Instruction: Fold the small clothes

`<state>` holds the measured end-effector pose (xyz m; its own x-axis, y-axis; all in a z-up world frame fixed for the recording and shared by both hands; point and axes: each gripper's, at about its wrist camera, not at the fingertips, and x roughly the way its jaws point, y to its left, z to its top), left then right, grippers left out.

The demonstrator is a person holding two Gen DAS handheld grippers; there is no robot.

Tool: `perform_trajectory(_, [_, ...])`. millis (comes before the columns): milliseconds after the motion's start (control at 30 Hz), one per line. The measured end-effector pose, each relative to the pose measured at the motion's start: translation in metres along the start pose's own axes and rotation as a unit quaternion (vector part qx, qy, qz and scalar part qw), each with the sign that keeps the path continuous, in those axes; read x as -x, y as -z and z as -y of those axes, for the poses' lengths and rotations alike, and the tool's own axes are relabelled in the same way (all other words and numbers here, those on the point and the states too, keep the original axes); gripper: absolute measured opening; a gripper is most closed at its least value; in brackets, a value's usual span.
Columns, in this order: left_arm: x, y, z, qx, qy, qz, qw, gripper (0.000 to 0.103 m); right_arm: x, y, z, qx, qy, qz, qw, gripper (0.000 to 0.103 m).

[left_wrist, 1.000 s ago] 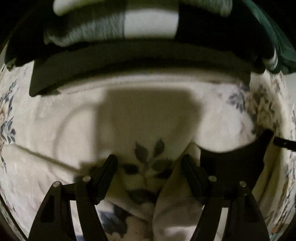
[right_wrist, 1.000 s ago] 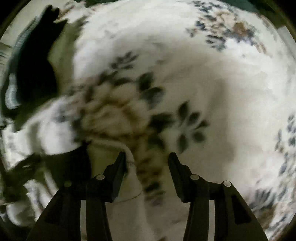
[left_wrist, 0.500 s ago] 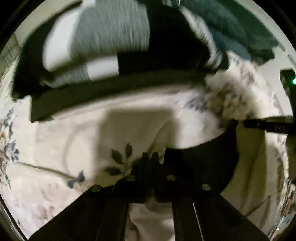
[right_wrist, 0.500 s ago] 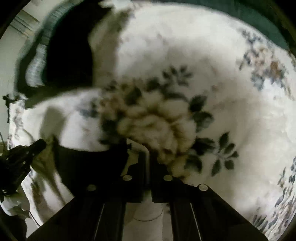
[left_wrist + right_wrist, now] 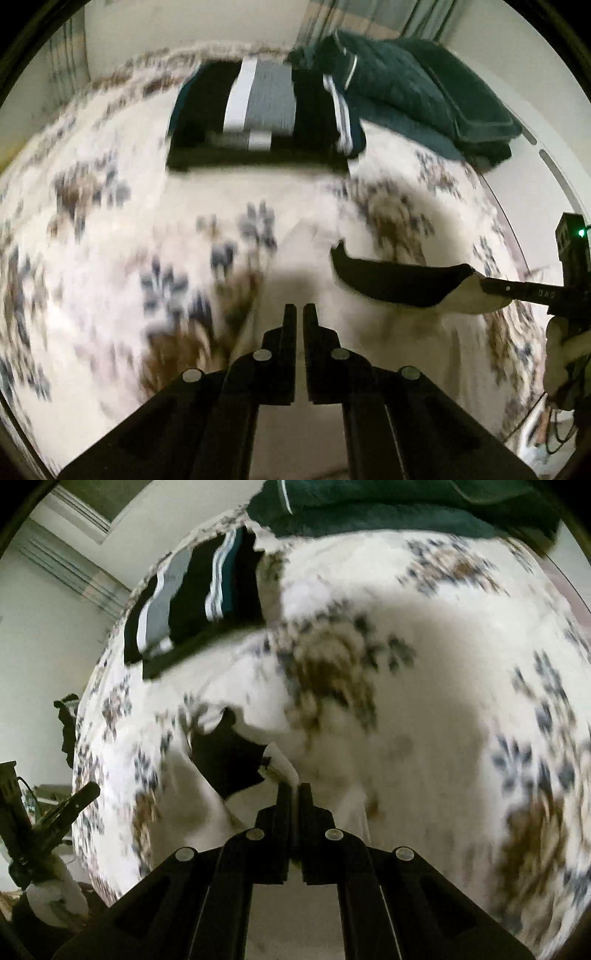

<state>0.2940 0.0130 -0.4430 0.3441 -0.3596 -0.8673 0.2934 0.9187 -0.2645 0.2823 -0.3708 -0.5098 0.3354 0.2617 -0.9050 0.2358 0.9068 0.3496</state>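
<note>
Both grippers are showing their black fingers pressed nearly together. In the left wrist view the left gripper [image 5: 299,314] is sitting at lower centre with only a thin slit between its fingers; the cream cloth right below them looks pinched, though blur is keeping me from saying so firmly. In the right wrist view the right gripper [image 5: 294,794] is clamping a cream fabric edge, which is poking up just above the fingertips.

That edge belongs to the small cream garment with a black inner lining [image 5: 229,764] — the thing being folded. It is hanging lifted in the lower centre-left of the right wrist view, black patch facing the camera. In the left wrist view the same garment [image 5: 399,286] is stretching as a dark curved strip across the centre right, its cream corner ending at the right gripper's finger [image 5: 517,291], which is entering from the right edge.

Beneath everything the white fleece blanket with blue and brown flowers [image 5: 110,229] is filling most of both frames, heavily smeared by motion. At top centre of the left wrist view a folded stack of black, grey and white striped clothes [image 5: 258,118] is resting on the blanket, and just to its right, in the upper right, a dark teal quilted jacket [image 5: 413,85] is lying bunched.
</note>
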Motion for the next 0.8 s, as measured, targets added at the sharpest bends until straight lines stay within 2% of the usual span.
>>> perform_trajectory(67, [-0.003, 0.009, -0.002, 0.018, 0.018, -0.025, 0.9994, 0.004, -0.002, 0.023, 0.009, -0.009, 0.001, -0.02, 1.0, 0.004])
perform_trajectory(133, [-0.015, 0.004, -0.005, 0.033, 0.025, -0.051, 0.9978, 0.005, -0.008, 0.039, 0.022, -0.029, 0.006, -0.035, 0.999, 0.004])
perform_trajectory(167, [-0.021, 0.001, -0.004, 0.038, 0.026, -0.06, 0.9971, 0.015, -0.012, 0.044, 0.028, -0.036, 0.005, -0.041, 0.999, 0.004])
perform_trajectory(200, [-0.032, -0.008, -0.004, 0.041, 0.033, -0.07, 0.9962, 0.037, -0.017, 0.046, 0.032, -0.039, 0.011, -0.043, 0.998, 0.004])
perform_trajectory(267, [-0.052, -0.027, -0.003, 0.038, 0.049, -0.078, 0.995, 0.068, -0.027, 0.044, 0.038, -0.043, 0.012, -0.046, 0.998, 0.004])
perform_trajectory(300, [-0.062, -0.04, -0.001, 0.036, 0.057, -0.076, 0.9948, 0.068, -0.031, 0.042, 0.04, -0.045, 0.016, -0.044, 0.998, 0.004])
perform_trajectory(367, [-0.092, -0.072, 0.01, 0.006, 0.058, -0.089, 0.9943, 0.068, -0.036, 0.035, 0.039, -0.043, 0.019, -0.043, 0.998, 0.004])
perform_trajectory(467, [-0.142, -0.111, 0.038, -0.071, 0.042, -0.12, 0.9894, 0.068, -0.041, 0.024, 0.039, -0.052, 0.018, -0.039, 0.998, 0.004])
perform_trajectory(567, [-0.199, -0.125, 0.061, -0.14, 0.014, -0.185, 0.9726, 0.068, -0.046, 0.016, 0.04, -0.067, 0.018, -0.038, 0.997, 0.004])
perform_trajectory(633, [-0.232, -0.117, 0.073, -0.183, -0.003, -0.228, 0.9563, 0.067, -0.05, 0.013, 0.043, -0.083, 0.017, -0.039, 0.996, 0.004])
perform_trajectory(667, [-0.239, -0.113, 0.075, -0.197, -0.008, -0.237, 0.9513, 0.066, -0.052, 0.012, 0.044, -0.091, 0.015, -0.039, 0.995, 0.004])
perform_trajectory(700, [-0.243, -0.107, 0.079, -0.216, -0.01, -0.241, 0.9461, 0.061, -0.054, 0.011, 0.045, -0.097, 0.012, -0.038, 0.995, 0.004])
perform_trajectory(733, [-0.242, -0.101, 0.081, -0.228, -0.008, -0.238, 0.944, 0.049, -0.054, 0.01, 0.046, -0.1, 0.011, -0.037, 0.994, 0.004])
perform_trajectory(767, [-0.239, -0.098, 0.081, -0.231, -0.005, -0.233, 0.9444, 0.011, -0.055, 0.009, 0.046, -0.103, 0.01, -0.035, 0.994, 0.004])
perform_trajectory(800, [-0.23, -0.094, 0.079, -0.229, -0.001, -0.223, 0.9475, 0.004, -0.055, 0.008, 0.045, -0.104, 0.008, -0.034, 0.994, 0.004])
